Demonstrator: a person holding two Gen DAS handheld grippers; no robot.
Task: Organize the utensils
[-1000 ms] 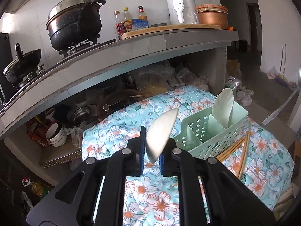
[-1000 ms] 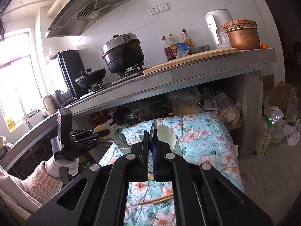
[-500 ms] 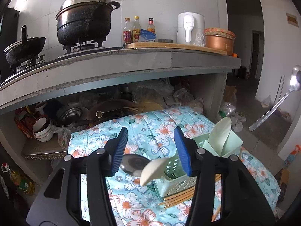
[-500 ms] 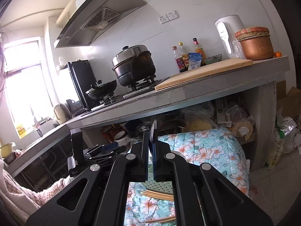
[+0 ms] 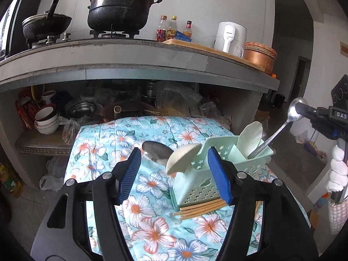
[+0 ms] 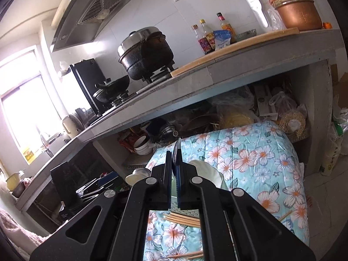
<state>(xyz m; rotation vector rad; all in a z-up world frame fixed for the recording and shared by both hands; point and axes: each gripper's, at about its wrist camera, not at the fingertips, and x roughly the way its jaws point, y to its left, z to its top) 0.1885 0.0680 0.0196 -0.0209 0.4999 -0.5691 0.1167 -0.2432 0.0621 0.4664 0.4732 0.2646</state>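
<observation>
Left tongs (image 5: 174,169) are opening, nothing gripped, while right tongs (image 6: 173,163) clamp a metal spoon (image 5: 280,130).

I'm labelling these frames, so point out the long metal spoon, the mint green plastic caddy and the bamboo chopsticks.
Long metal spoon (image 5: 274,133), left wrist view, mid-handle.
Mint green plastic caddy (image 5: 196,190), left wrist view, perforated front wall.
Bamboo chopsticks (image 5: 199,209), left wrist view, middle of bundle.

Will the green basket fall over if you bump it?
Probably. The green basket looks like thin, holey plastic, so likely light. It sits on a soft flowered quilt, and tall spoons lean out, so it may tip.
</observation>
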